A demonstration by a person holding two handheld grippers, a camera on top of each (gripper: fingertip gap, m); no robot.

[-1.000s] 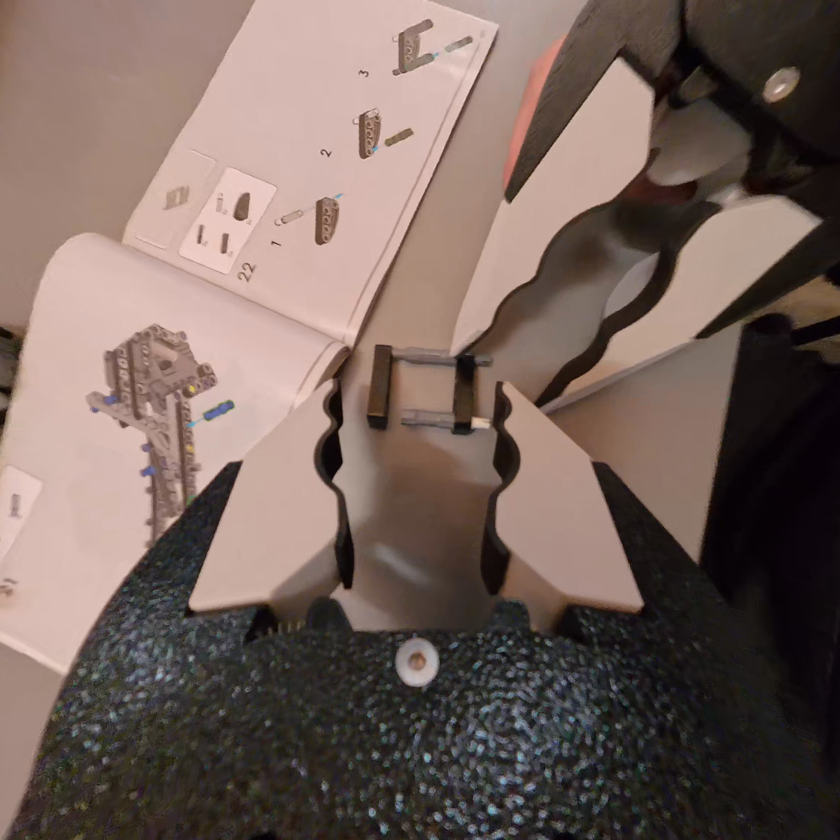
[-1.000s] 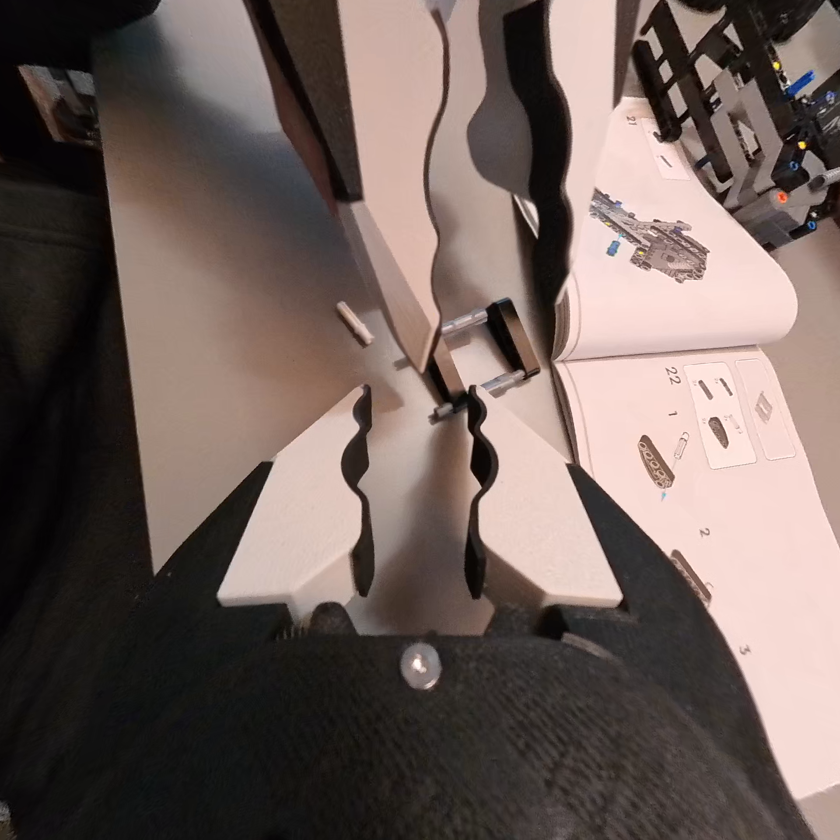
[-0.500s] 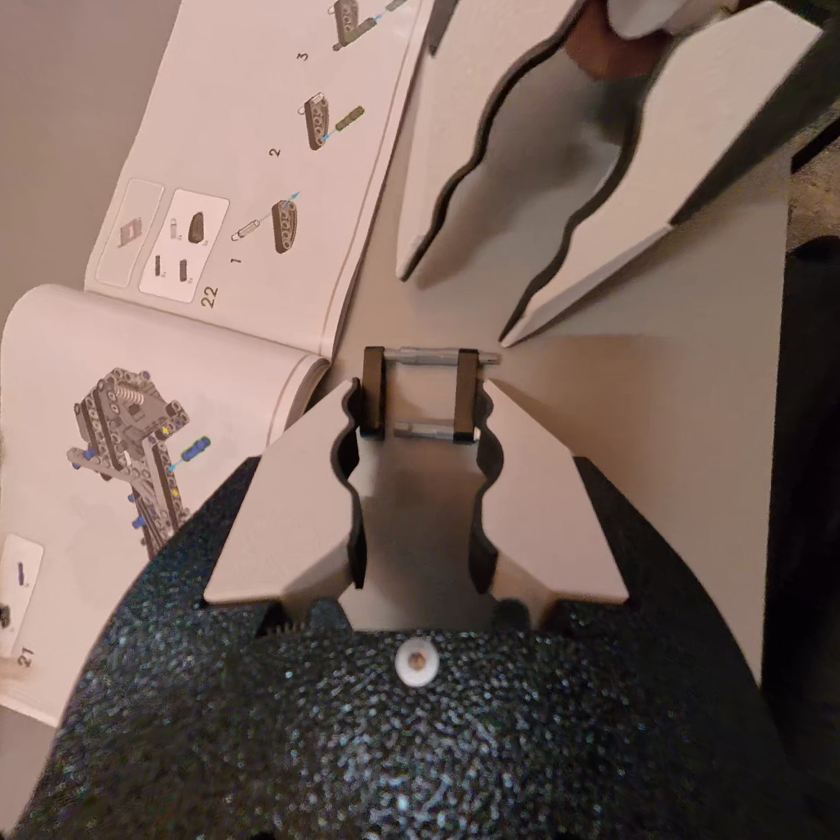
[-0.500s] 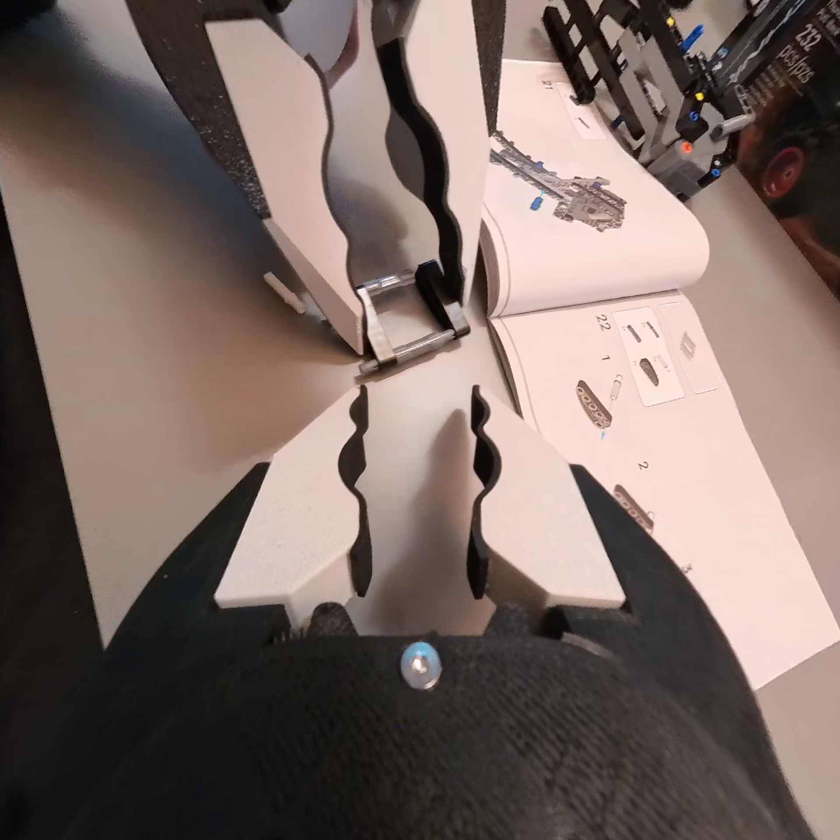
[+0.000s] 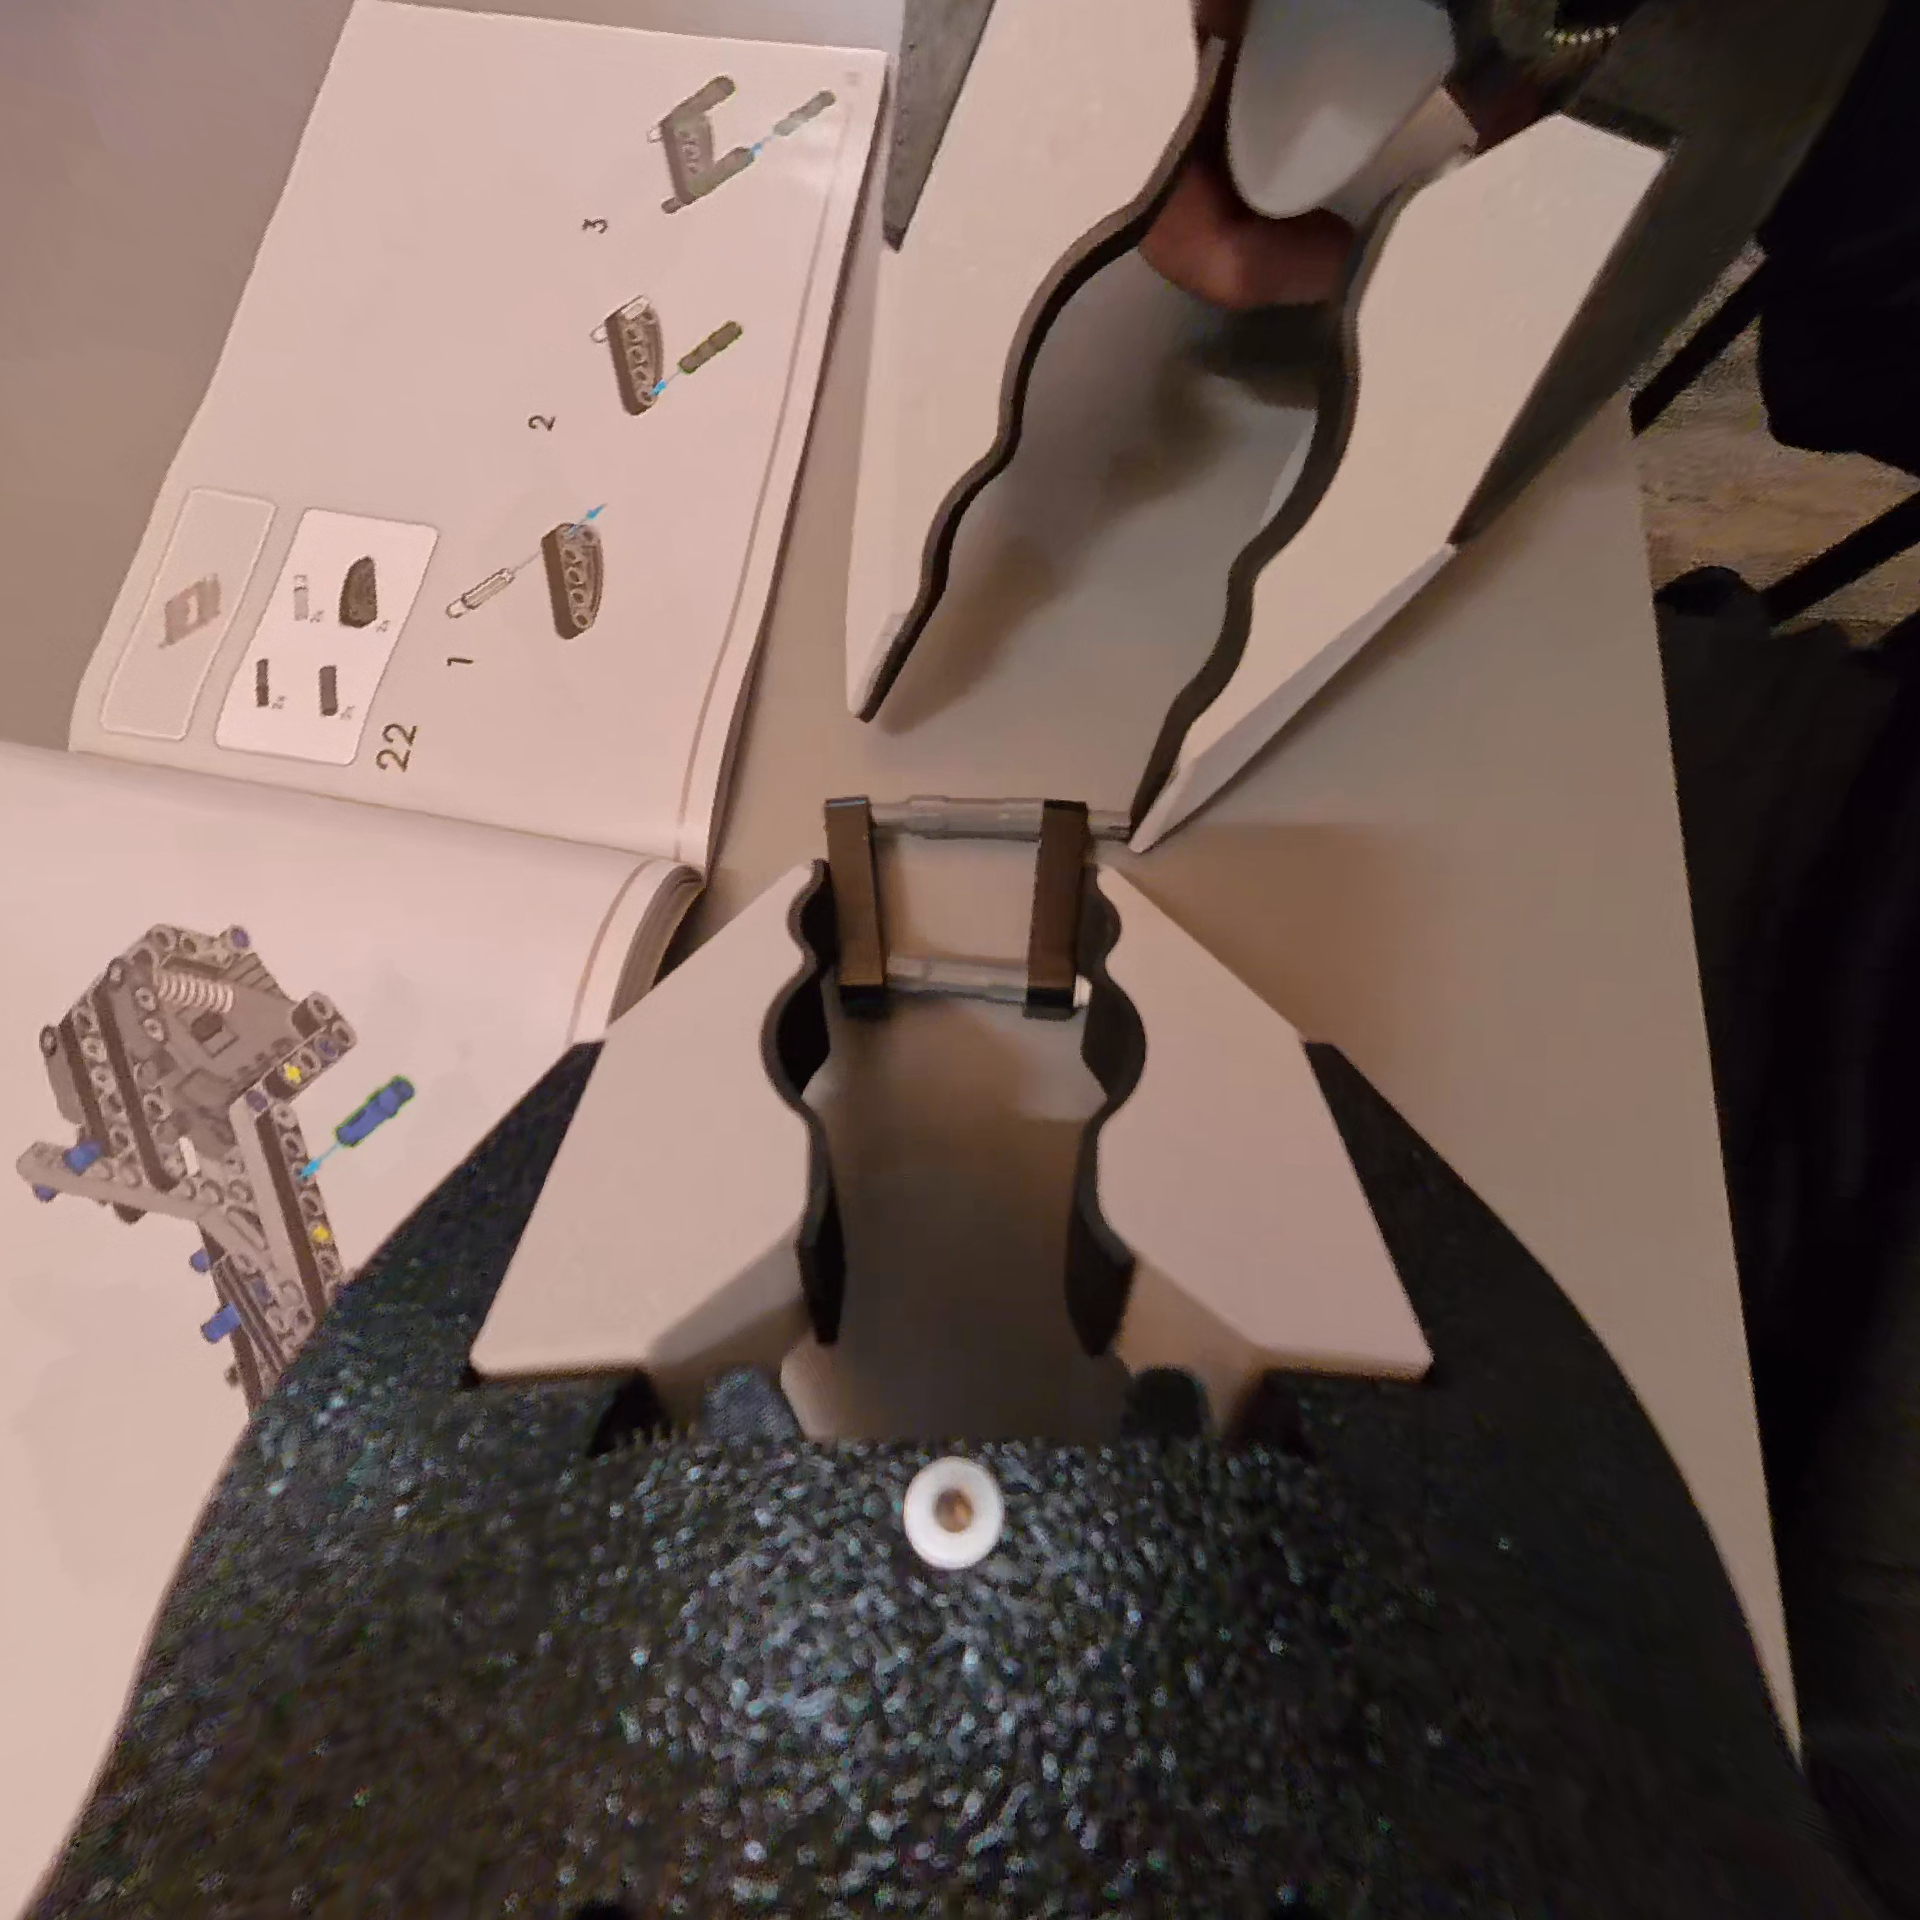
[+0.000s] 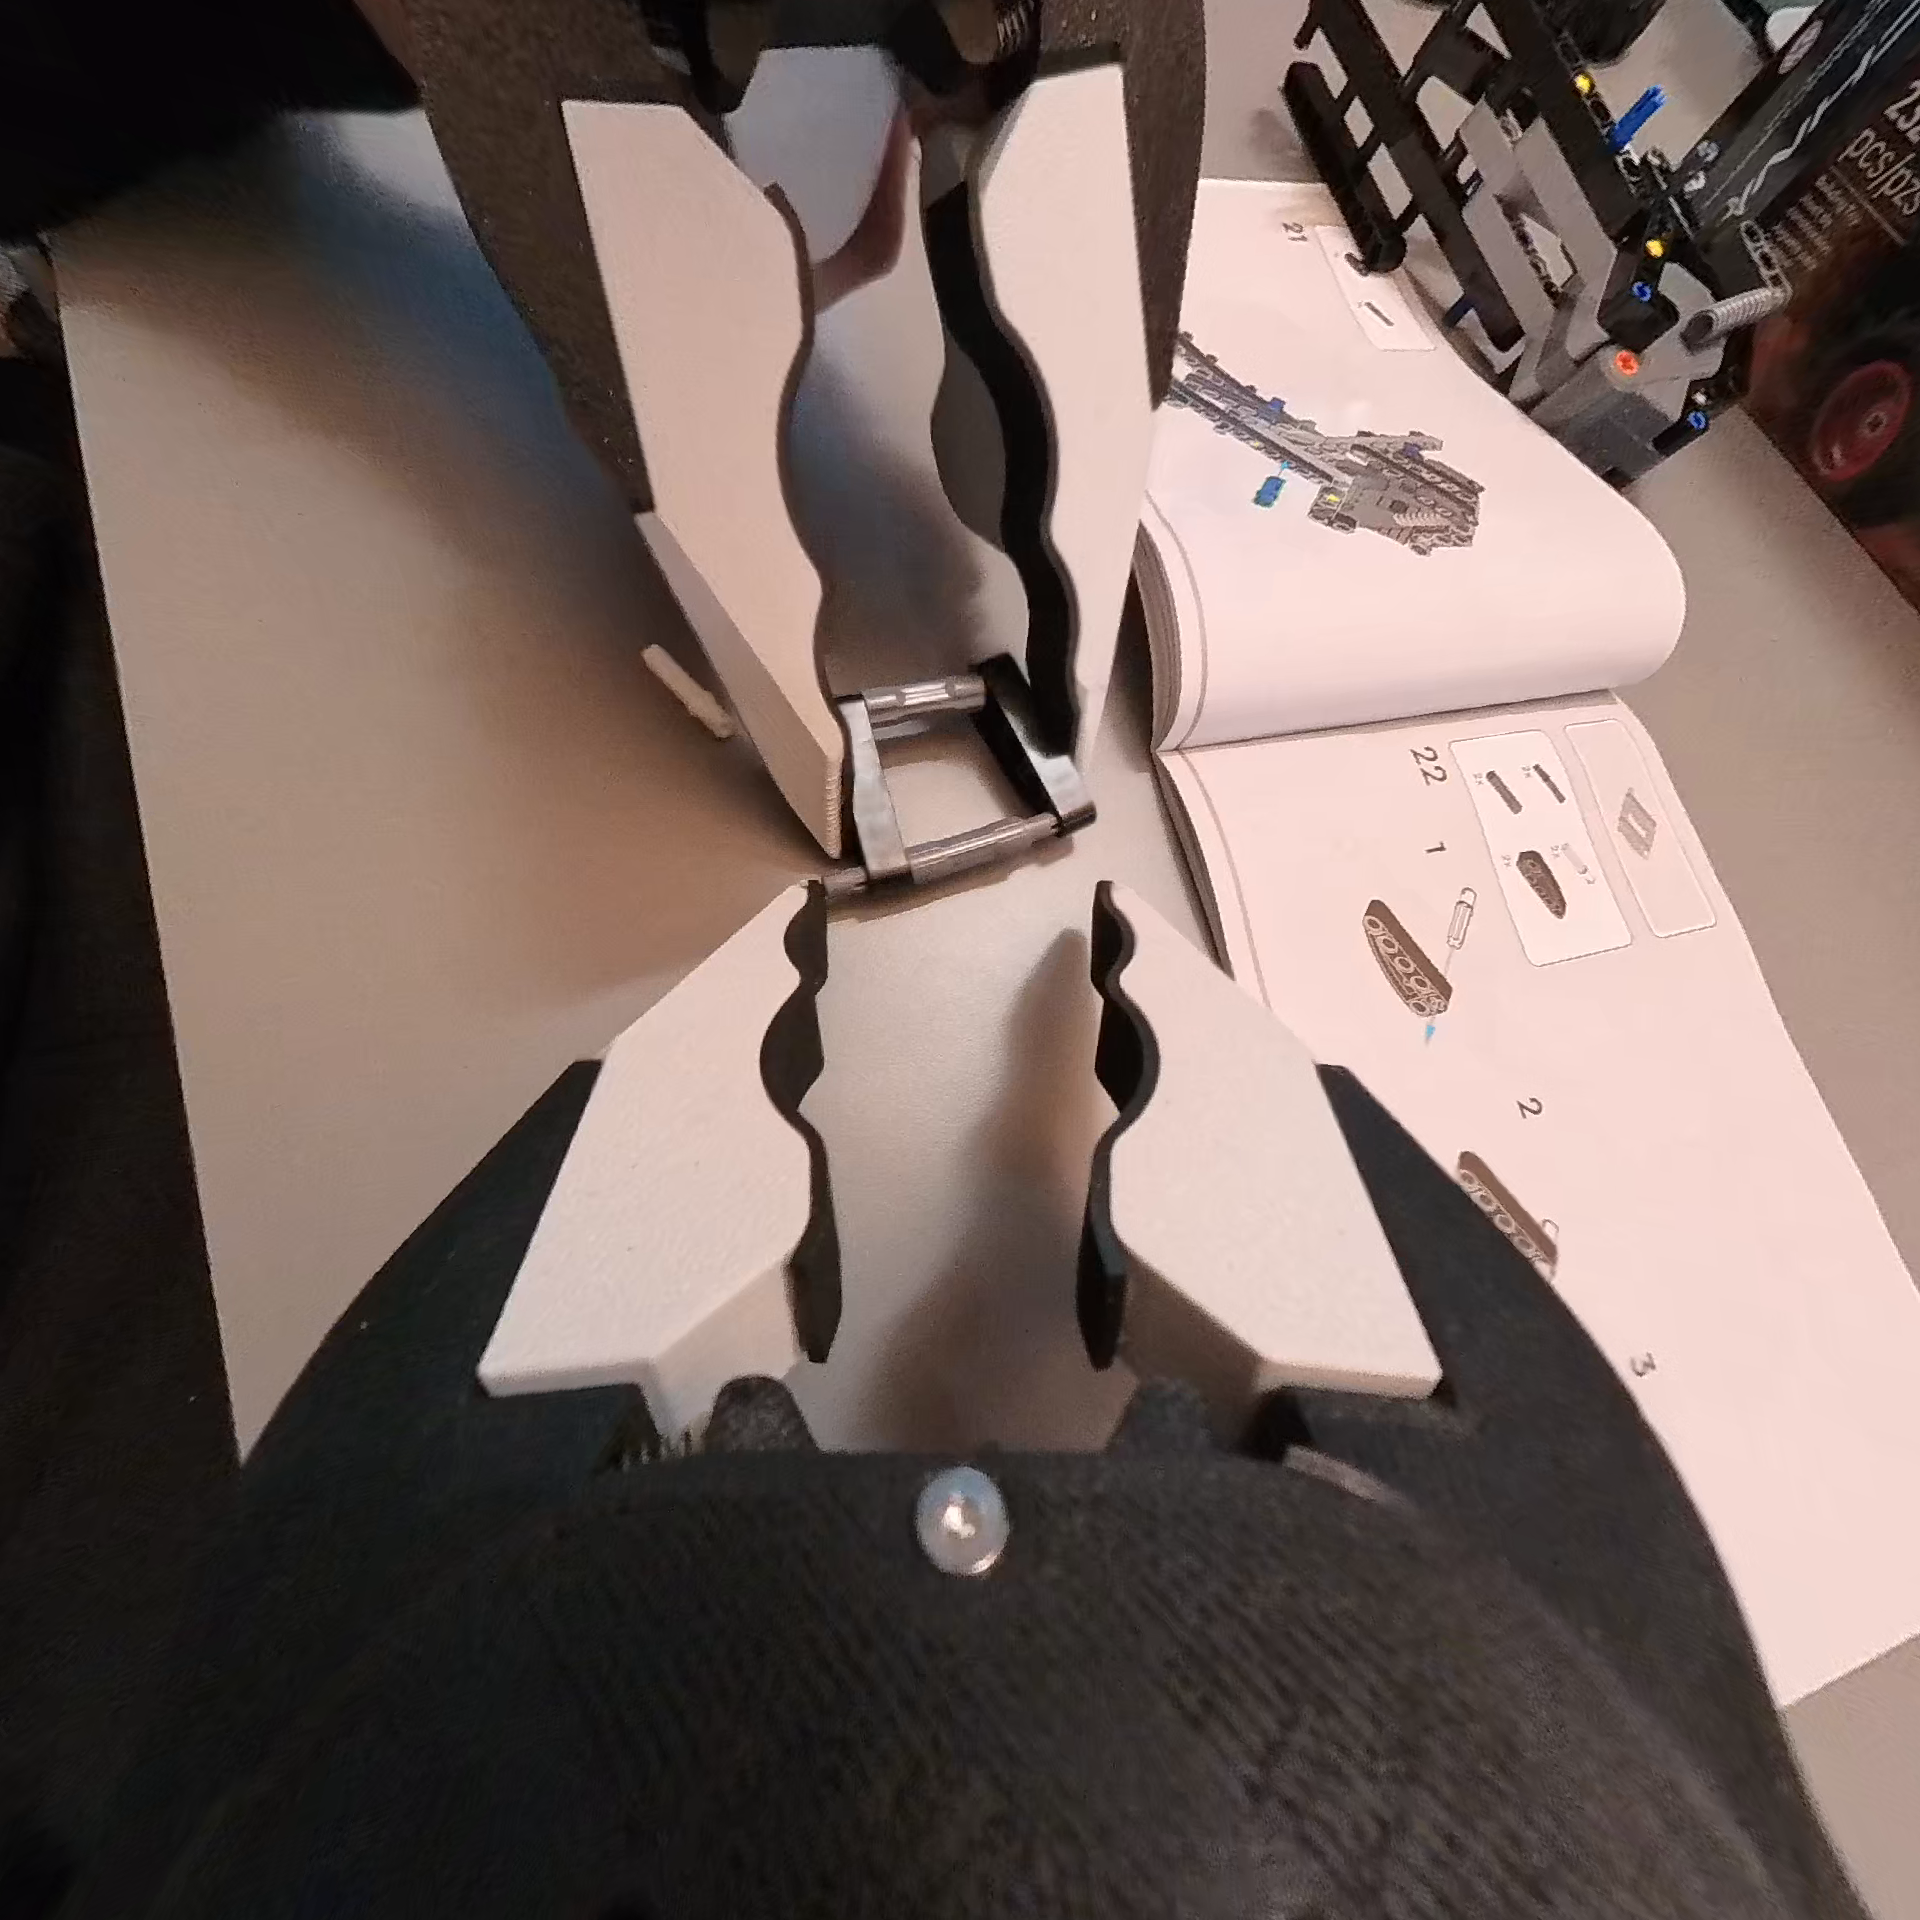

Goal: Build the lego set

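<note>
The left gripper, with pale wavy-edged fingers on a speckled black body, is closed around a small lego frame — two short black beams joined by two light grey axle pins. Its fingertips press against the outer faces of the two beams, and the frame lies flat on the pale grey desk. In the right wrist view the same frame sits pinched between those fingers, one grey pin end sticking out past a beam.

Just beyond the frame, the right gripper points back toward it with its fingers spread and nothing between them; one fingertip is just beside the far pin's end — whether it touches cannot be told.

A small white peg lies on the desk beside the left gripper's finger.

An open white instruction booklet lies on the desk next to the frame, its spine close to the beams. Toward the desk's far edge, past the booklet, stands a partly built black-and-grey lego model, with a dark printed box beside it.
</note>
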